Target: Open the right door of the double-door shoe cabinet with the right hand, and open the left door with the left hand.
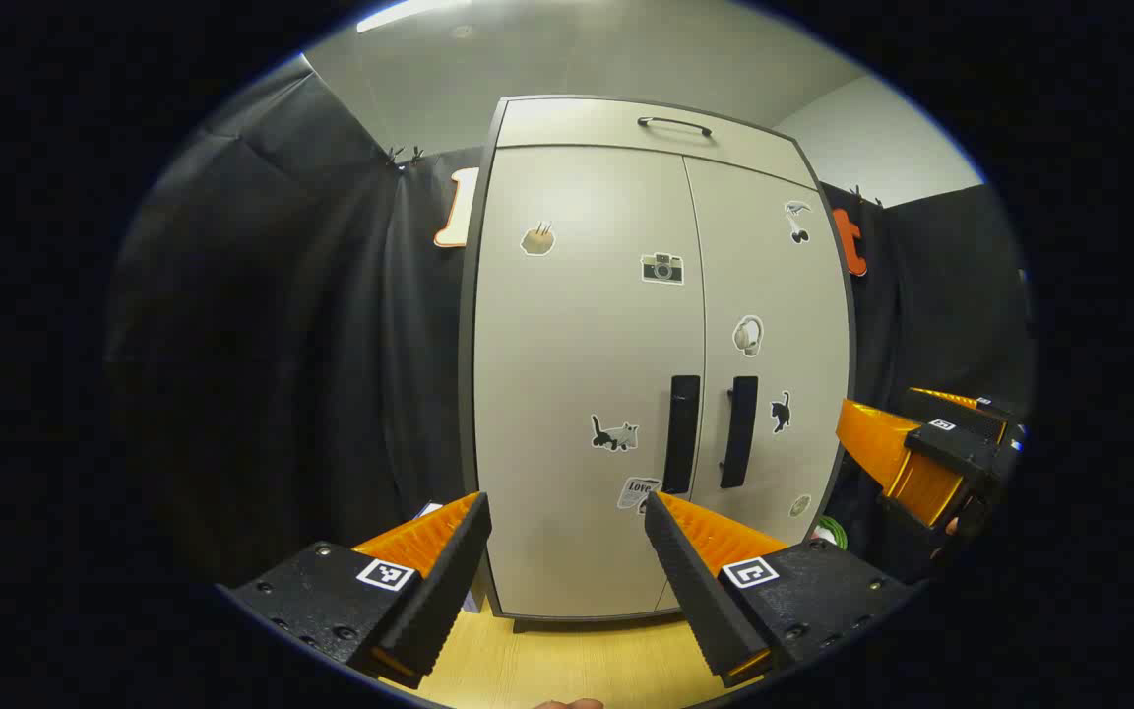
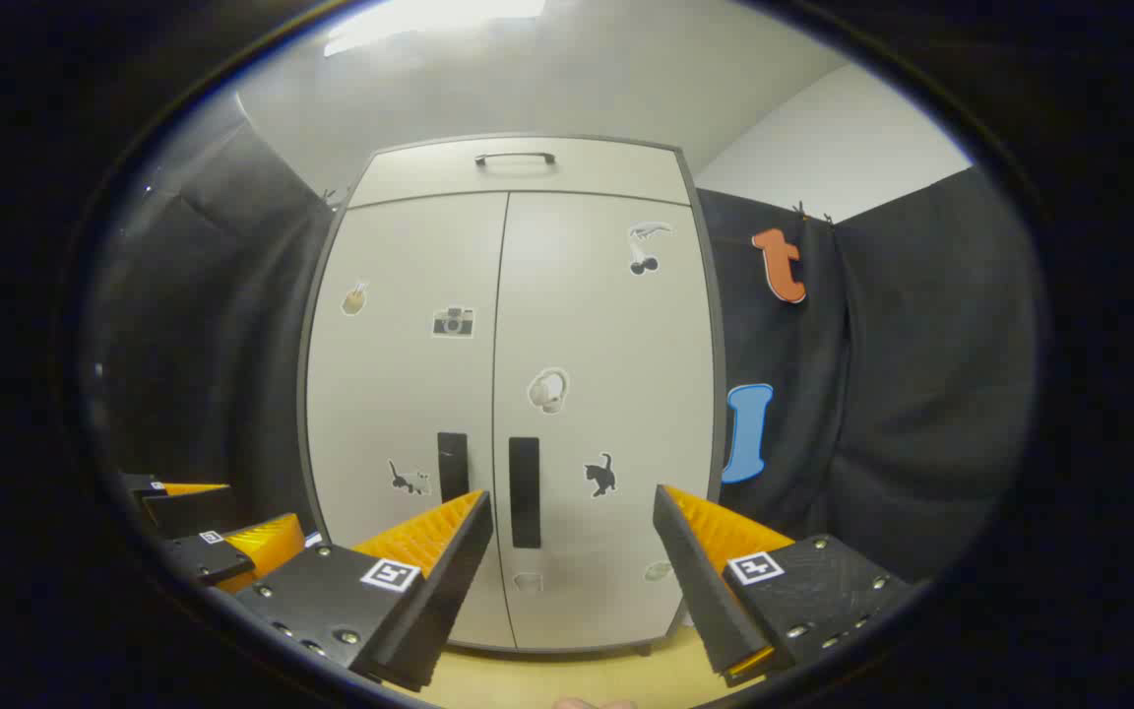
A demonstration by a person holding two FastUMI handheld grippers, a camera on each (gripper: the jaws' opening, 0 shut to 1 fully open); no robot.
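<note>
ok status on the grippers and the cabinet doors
Left gripper open, short of cabinet. Right gripper open, also short. Left door and right door both shut, handles untouched. Nothing in the way.

The booth is enclosed by black cloth (image 2: 921, 394); a white wall (image 2: 823, 148) and a lit ceiling (image 2: 528, 69) are seen above, a wooden floor (image 1: 547, 660) below.

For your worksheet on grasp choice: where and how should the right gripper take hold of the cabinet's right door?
Grip the right door's vertical bar handle from straight in front, one finger on each side; it is the door's only protruding part. The right gripper is open.
</note>
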